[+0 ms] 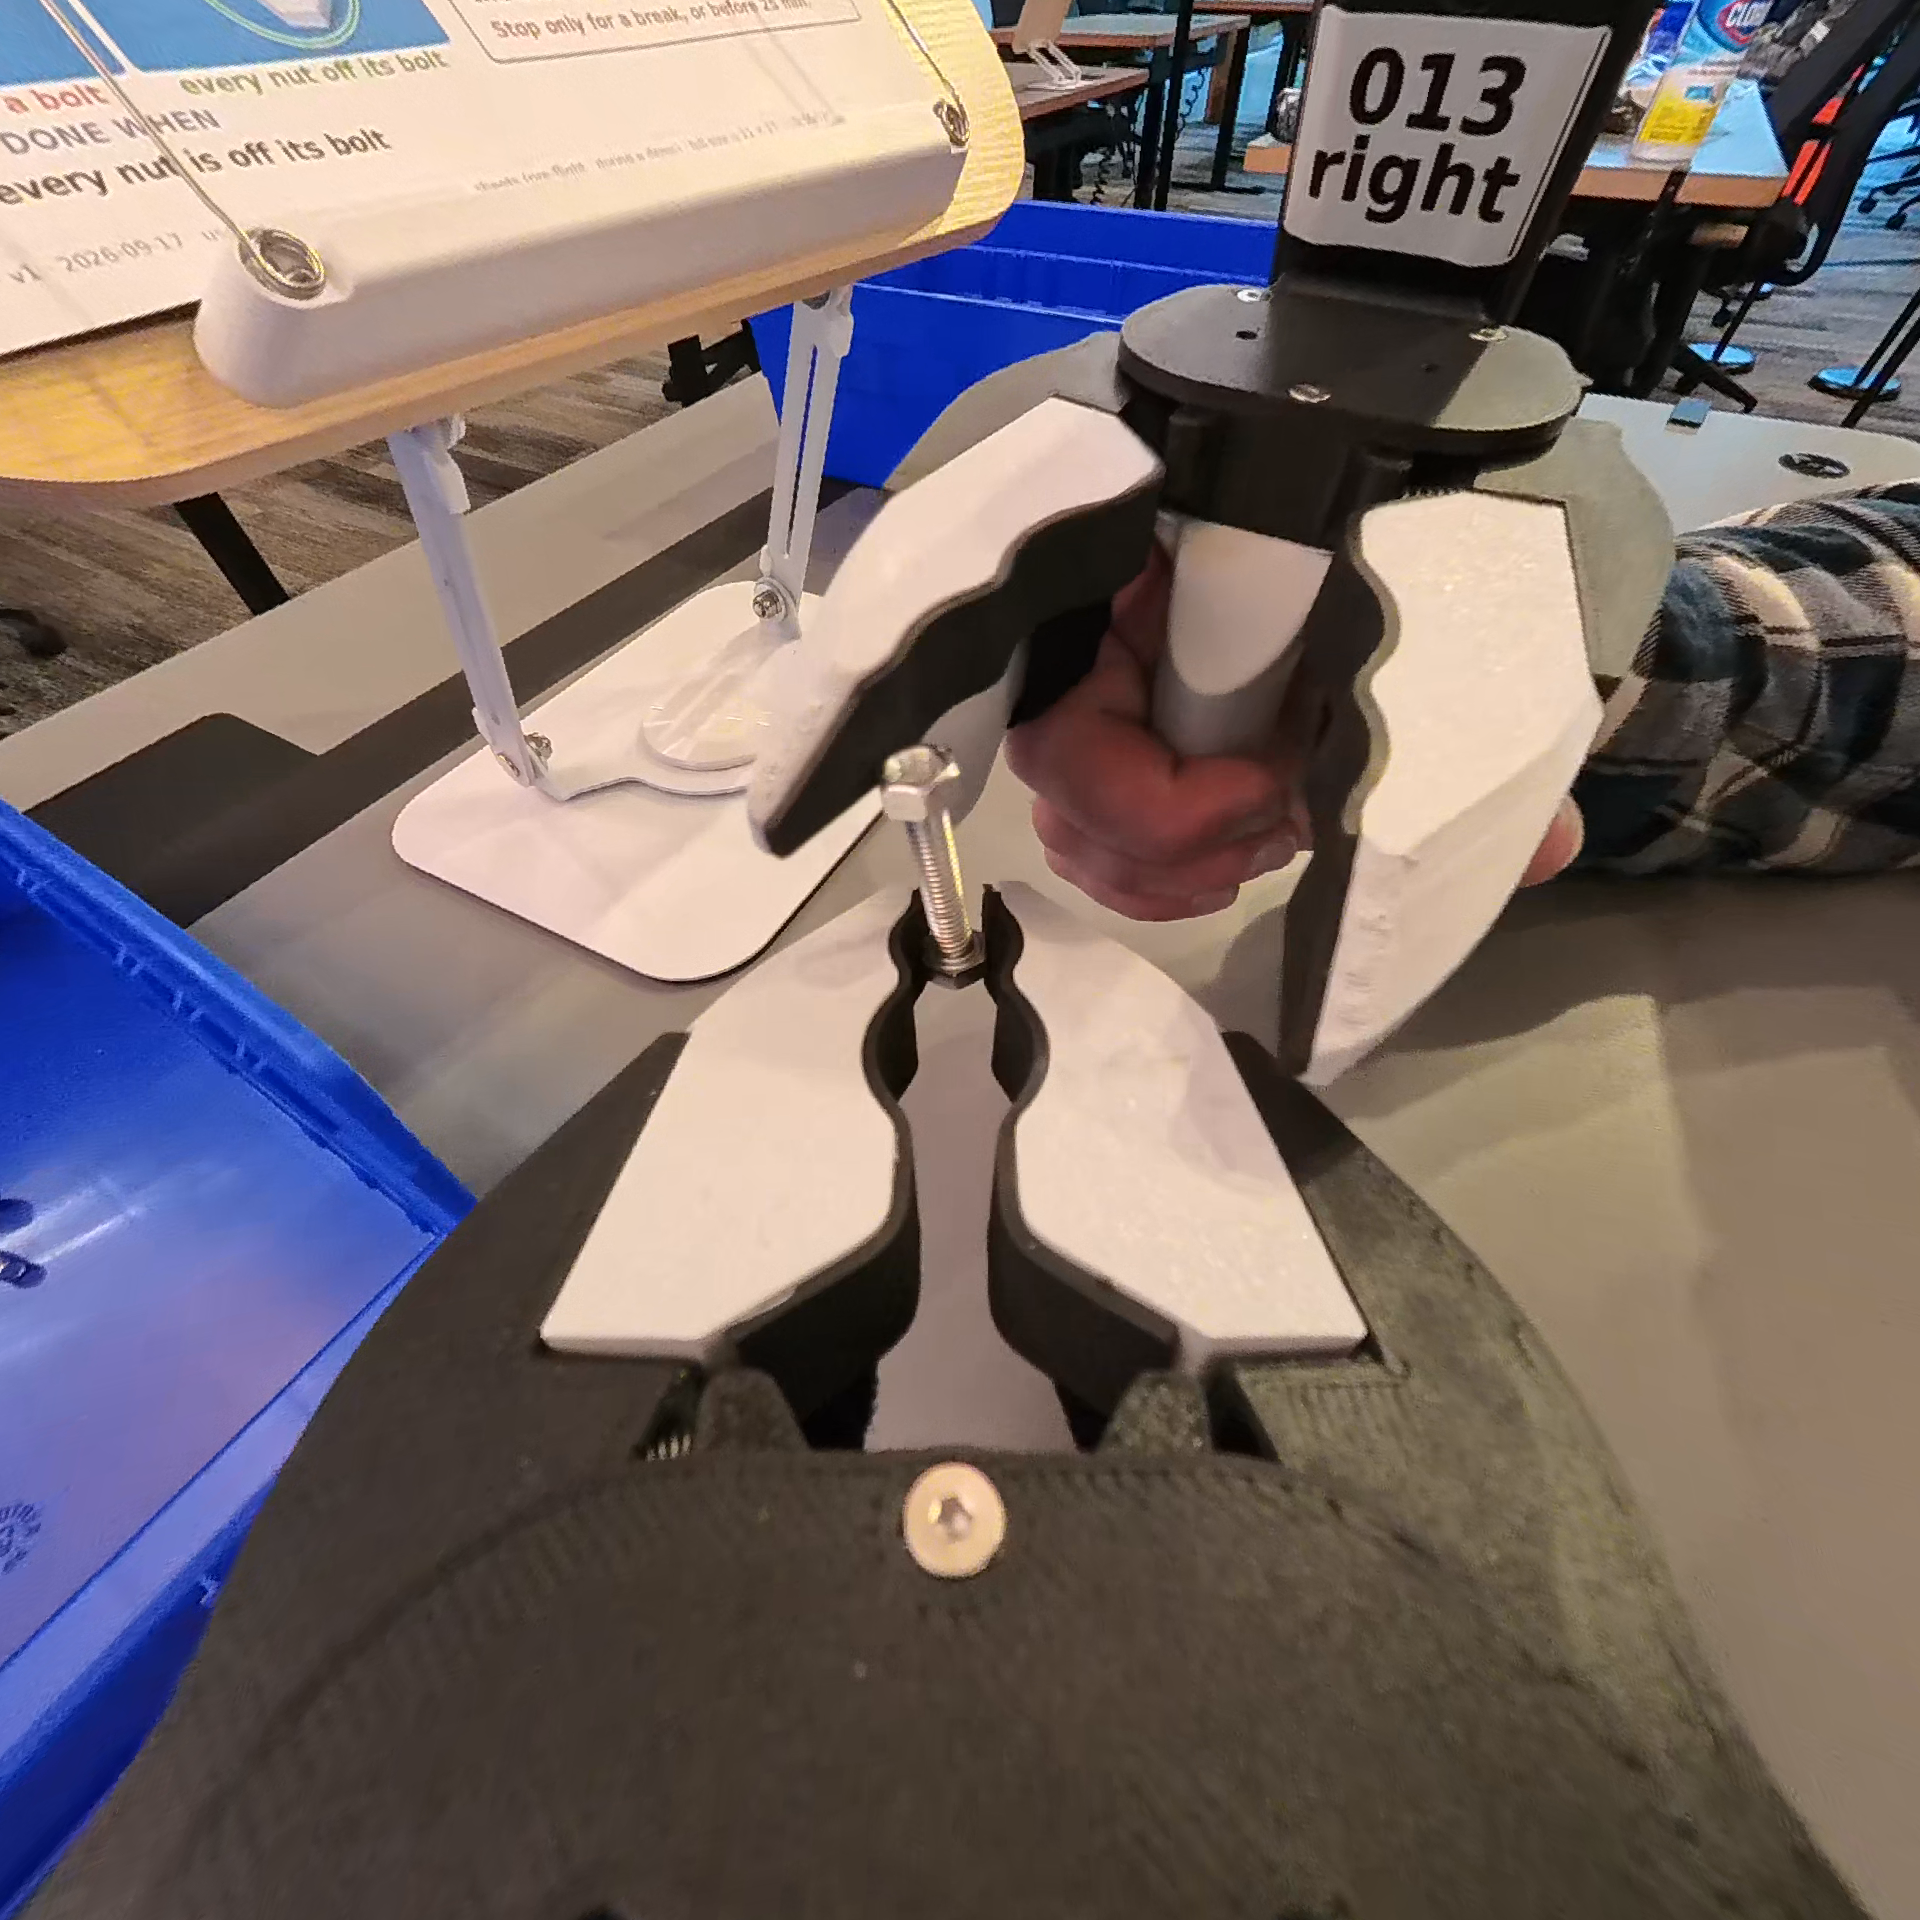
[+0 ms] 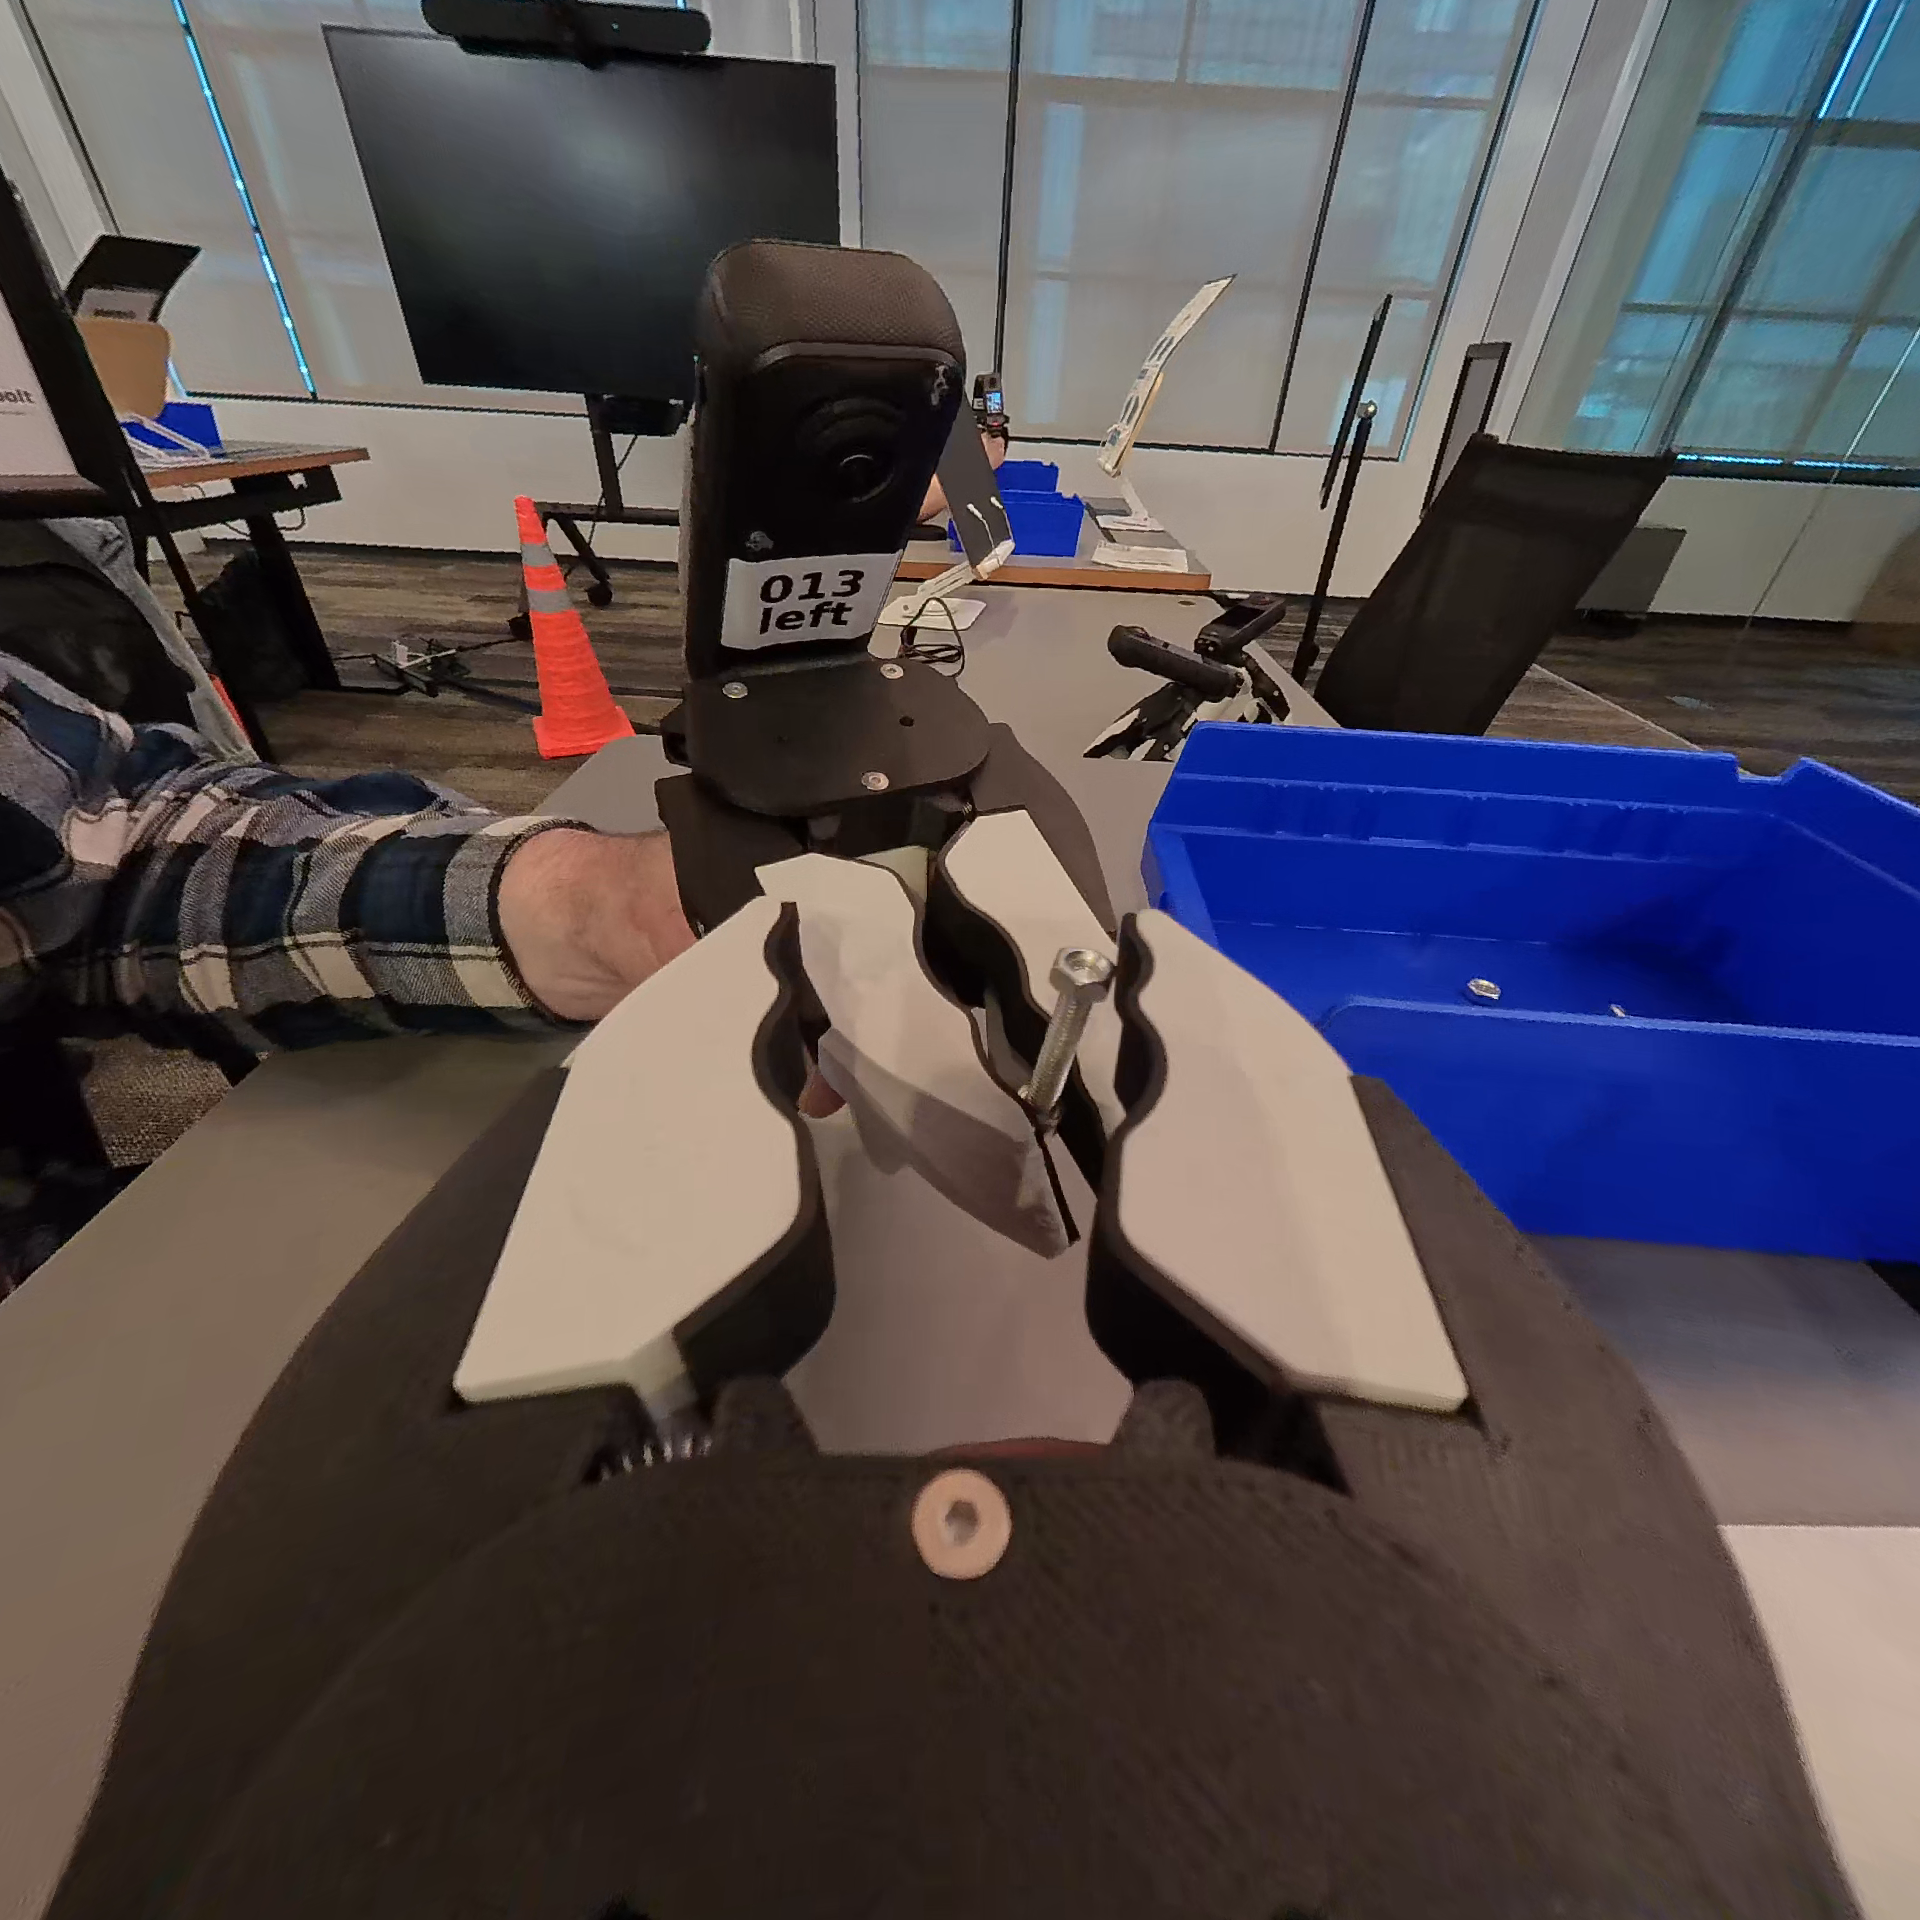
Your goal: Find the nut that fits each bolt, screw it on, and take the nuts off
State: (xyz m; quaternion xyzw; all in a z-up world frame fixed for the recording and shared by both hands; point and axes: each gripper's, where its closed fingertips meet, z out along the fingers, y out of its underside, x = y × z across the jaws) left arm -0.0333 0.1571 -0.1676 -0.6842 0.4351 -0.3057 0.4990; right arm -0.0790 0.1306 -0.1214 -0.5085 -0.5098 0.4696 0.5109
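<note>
In the left wrist view my left gripper (image 1: pixel 951 920) is shut on a small silver nut (image 1: pixel 953 966) at its fingertips. A silver bolt (image 1: pixel 935 862) is threaded in the nut and stands up, hex head (image 1: pixel 920 777) on top. My right gripper (image 1: pixel 1039 940) is wide open around the bolt's top, and its pads do not press on it. In the right wrist view the right gripper (image 2: pixel 956 925) is open. The bolt (image 2: pixel 1065 1039) leans close to its right finger (image 2: pixel 1226 1091). The left gripper (image 2: pixel 1049 1195) holds the bolt's lower end.
A blue bin (image 2: pixel 1558 1143) at the right holds a loose nut (image 2: pixel 1481 989). Another blue bin (image 1: pixel 156 1247) is at my left and one (image 1: pixel 987 301) stands behind. A white stand (image 1: pixel 623 862) carries a printed sheet. All sit on the grey table (image 1: pixel 1610 1299).
</note>
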